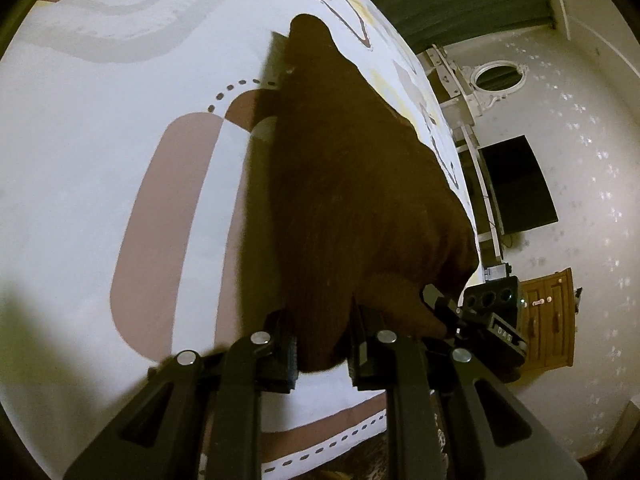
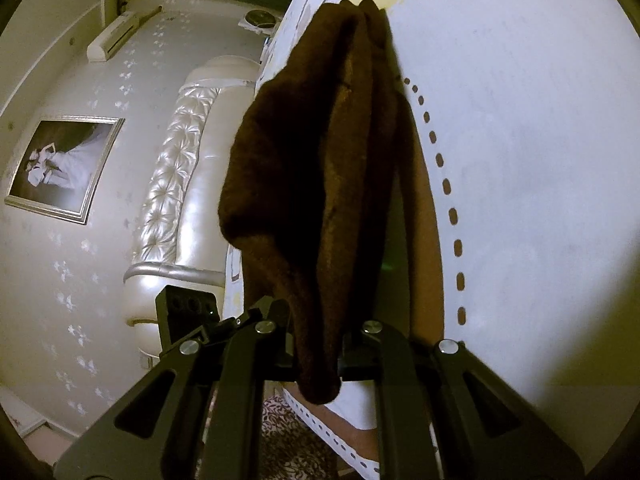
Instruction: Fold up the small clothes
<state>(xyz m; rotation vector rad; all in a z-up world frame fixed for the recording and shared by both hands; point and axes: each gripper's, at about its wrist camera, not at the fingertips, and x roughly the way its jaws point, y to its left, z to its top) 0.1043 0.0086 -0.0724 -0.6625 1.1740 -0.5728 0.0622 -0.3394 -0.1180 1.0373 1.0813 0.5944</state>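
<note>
A dark brown fuzzy garment (image 1: 352, 184) stretches over a white bed sheet with brown and yellow shapes (image 1: 100, 152). My left gripper (image 1: 322, 344) is shut on its near corner, the cloth bunched between the two black fingers. In the right wrist view the same brown garment (image 2: 312, 168) hangs in long folds away from the camera. My right gripper (image 2: 316, 360) is shut on another corner of it, with the cloth tip poking below the fingers. The other gripper's black body (image 1: 488, 320) shows at the right of the left wrist view, and at the left of the right wrist view (image 2: 188, 312).
The sheet (image 2: 520, 160) covers a bed with a padded cream headboard (image 2: 188, 184). A framed picture (image 2: 60, 168) hangs on the patterned wall. A dark screen (image 1: 516, 184) and a wooden cabinet (image 1: 548, 320) stand beyond the bed's edge. Patterned floor covering (image 2: 292, 440) lies below.
</note>
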